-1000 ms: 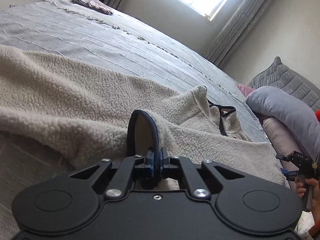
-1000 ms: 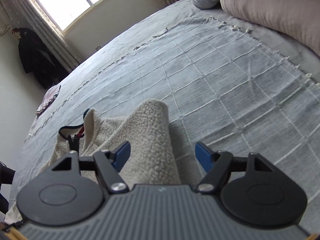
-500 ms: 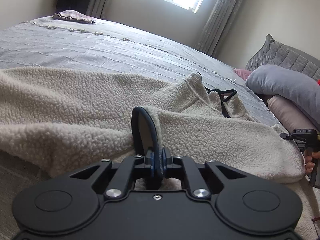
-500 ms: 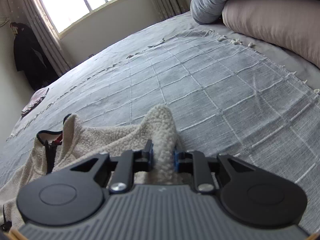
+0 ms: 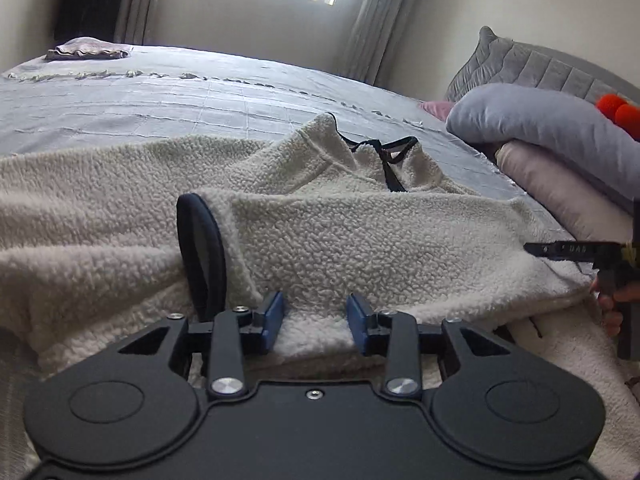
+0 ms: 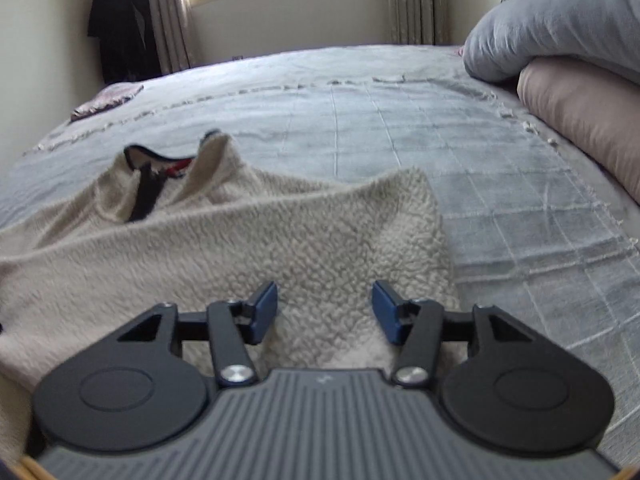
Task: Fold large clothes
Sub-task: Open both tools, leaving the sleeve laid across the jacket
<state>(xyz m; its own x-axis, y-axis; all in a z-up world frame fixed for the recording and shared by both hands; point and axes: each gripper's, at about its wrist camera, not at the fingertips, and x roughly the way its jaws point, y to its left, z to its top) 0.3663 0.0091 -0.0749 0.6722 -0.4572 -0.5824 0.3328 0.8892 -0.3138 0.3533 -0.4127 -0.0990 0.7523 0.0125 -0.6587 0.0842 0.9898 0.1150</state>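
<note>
A cream fleece pullover (image 5: 340, 232) with a dark-trimmed collar (image 5: 380, 152) lies on the grey bedspread (image 5: 160, 100). One sleeve lies folded across the body, its dark cuff (image 5: 202, 256) standing up just left of my left gripper (image 5: 314, 322). The left gripper is open and empty, low over the fleece. In the right wrist view the pullover (image 6: 280, 232) lies flat with its collar (image 6: 160, 164) at the far left. My right gripper (image 6: 324, 314) is open over the fleece's folded right edge and holds nothing. It also shows at the right edge of the left wrist view (image 5: 600, 256).
Grey and pink pillows (image 6: 560, 40) are stacked at the bed's right side, also in the left wrist view (image 5: 552, 128). A folded cloth (image 5: 86, 48) lies at the far left corner. A dark garment (image 6: 120, 24) hangs by the window curtains.
Both grippers have opened and let go of the fleece: the left released the dark sleeve cuff, the right released the fold. The sleeve now lies across the pullover's body.
</note>
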